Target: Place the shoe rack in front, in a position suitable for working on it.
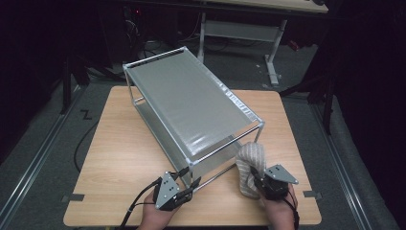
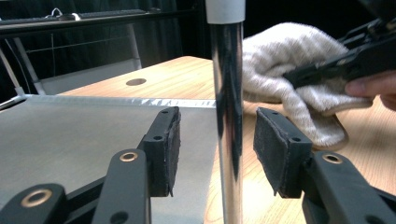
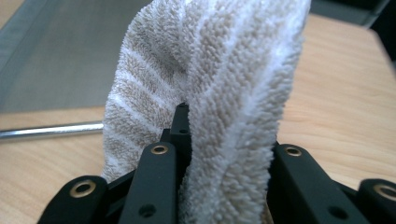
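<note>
A striped towel [image 1: 251, 165] is pinched in the closed right gripper [image 1: 262, 184], held near the rack's [image 1: 191, 103] front corner. The rack's post [image 2: 227, 121] is straddled, ungripped, by the open left gripper [image 2: 217, 149]. Shelving the towel appears not yet begun.

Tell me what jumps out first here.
A two-tier metal rack sits diagonally across the middle of the wooden table. The right gripper is shut on a striped towel by the rack's near right corner. The left gripper is open around the rack's chrome corner post.
</note>
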